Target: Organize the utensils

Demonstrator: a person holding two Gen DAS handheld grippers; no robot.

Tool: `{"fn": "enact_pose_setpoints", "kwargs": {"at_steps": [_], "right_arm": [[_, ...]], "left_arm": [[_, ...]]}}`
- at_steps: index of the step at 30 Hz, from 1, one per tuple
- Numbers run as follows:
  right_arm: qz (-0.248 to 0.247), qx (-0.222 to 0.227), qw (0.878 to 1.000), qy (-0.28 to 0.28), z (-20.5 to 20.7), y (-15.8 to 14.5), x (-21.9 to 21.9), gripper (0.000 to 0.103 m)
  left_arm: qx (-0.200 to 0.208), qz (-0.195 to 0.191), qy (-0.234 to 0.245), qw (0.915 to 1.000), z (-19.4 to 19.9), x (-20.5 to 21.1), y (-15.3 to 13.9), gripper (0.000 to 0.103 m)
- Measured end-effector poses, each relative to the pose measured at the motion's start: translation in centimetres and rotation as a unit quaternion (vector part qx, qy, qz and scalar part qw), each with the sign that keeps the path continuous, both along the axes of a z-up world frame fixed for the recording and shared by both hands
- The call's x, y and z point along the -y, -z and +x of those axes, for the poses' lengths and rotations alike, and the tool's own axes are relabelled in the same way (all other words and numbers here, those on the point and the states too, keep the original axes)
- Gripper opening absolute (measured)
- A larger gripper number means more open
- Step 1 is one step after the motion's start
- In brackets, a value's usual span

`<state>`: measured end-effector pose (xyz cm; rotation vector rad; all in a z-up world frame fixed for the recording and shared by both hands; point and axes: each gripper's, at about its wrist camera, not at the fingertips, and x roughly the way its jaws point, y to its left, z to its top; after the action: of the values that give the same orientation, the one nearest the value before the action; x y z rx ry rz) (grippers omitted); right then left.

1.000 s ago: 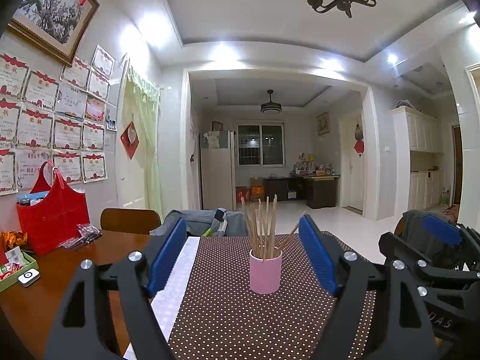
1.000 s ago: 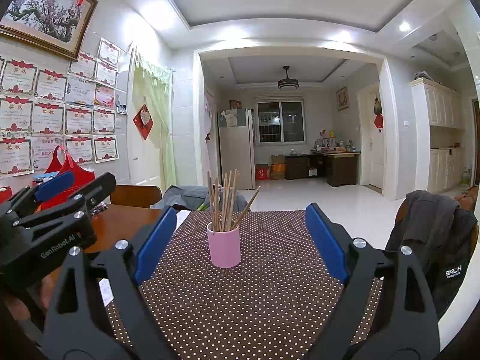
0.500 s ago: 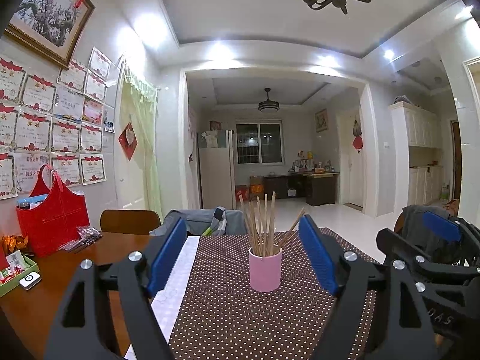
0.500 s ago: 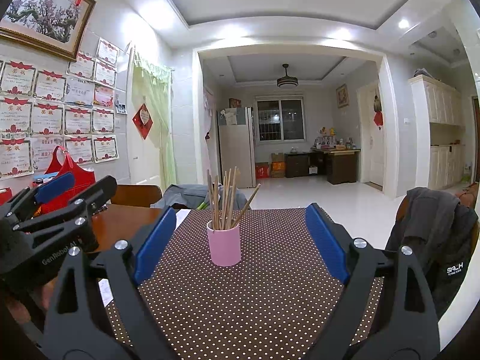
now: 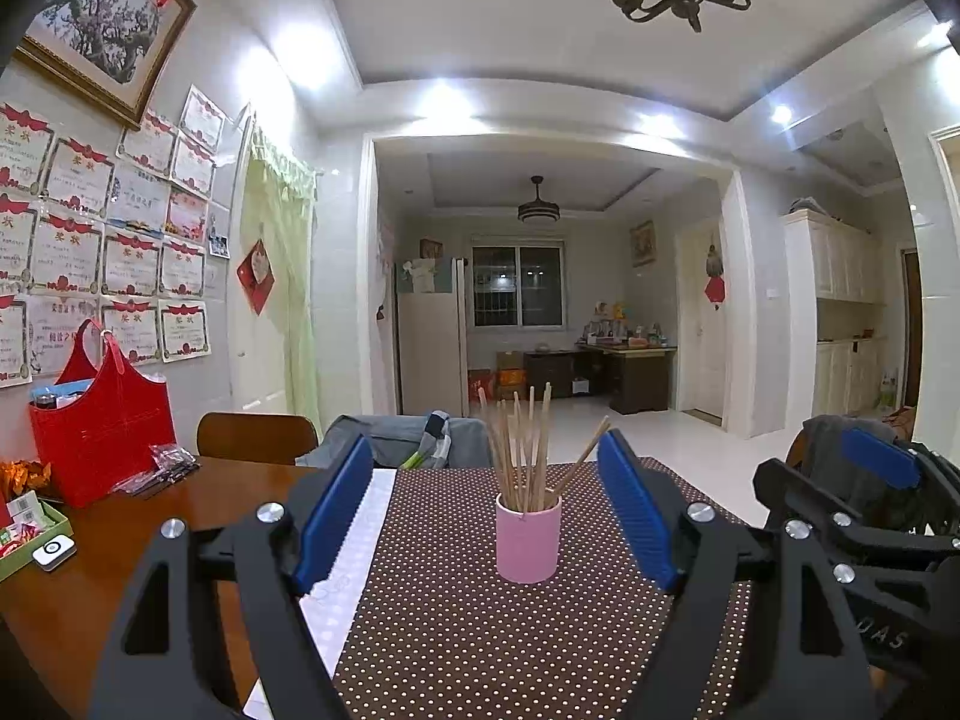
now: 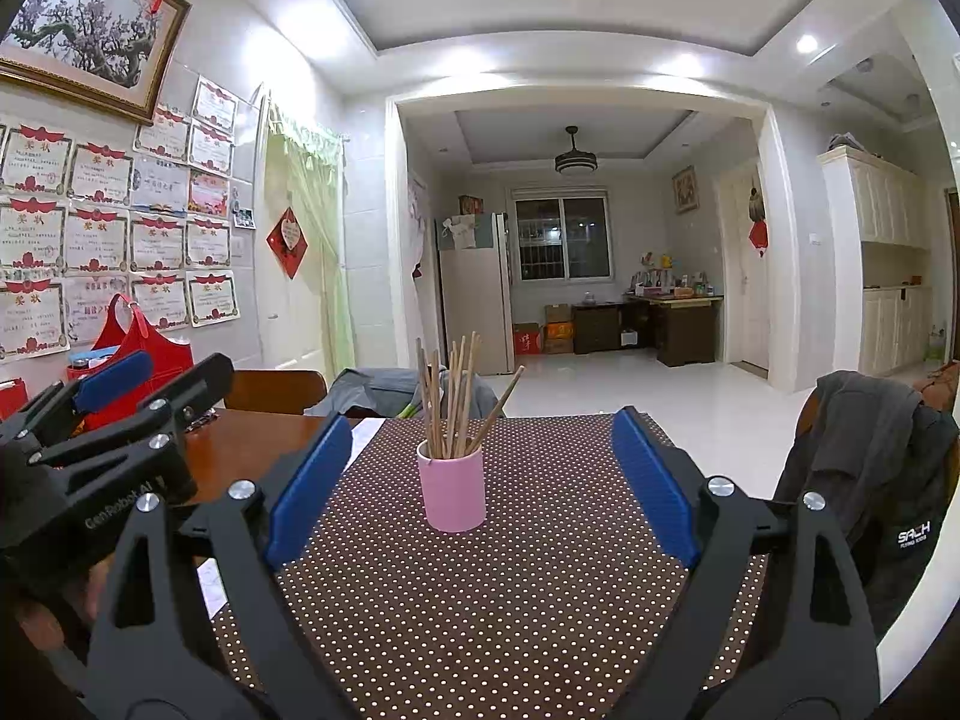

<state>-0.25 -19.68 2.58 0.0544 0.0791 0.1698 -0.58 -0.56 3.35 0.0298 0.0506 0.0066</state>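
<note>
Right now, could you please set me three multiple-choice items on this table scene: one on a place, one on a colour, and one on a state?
1. Where does the cup of chopsticks stand?
A. on the dotted cloth
B. inside the red bag
C. on the floor

2. What colour is the cup?
A. green
B. pink
C. black

3. How is the right claw?
A. shut on a chopstick
B. shut on the cup
C. open and empty

Answers:
1. A, its base rests on the brown dotted cloth.
2. B, its wall is plain pink.
3. C, its blue pads stand wide apart, short of the cup, with nothing gripped.
</note>
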Motion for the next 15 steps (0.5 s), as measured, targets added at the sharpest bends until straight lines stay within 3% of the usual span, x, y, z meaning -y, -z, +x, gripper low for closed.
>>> {"fn": "enact_pose_setpoints", "kwargs": {"at_steps": [15], "right_arm": [[0.002, -0.001, 1.000, -0.002, 0.01, -0.06, -0.29, 0.087]], "left_arm": [[0.002, 0.002, -0.005, 1.0000, 0.07, -0.06, 0.50, 0.076]]}}
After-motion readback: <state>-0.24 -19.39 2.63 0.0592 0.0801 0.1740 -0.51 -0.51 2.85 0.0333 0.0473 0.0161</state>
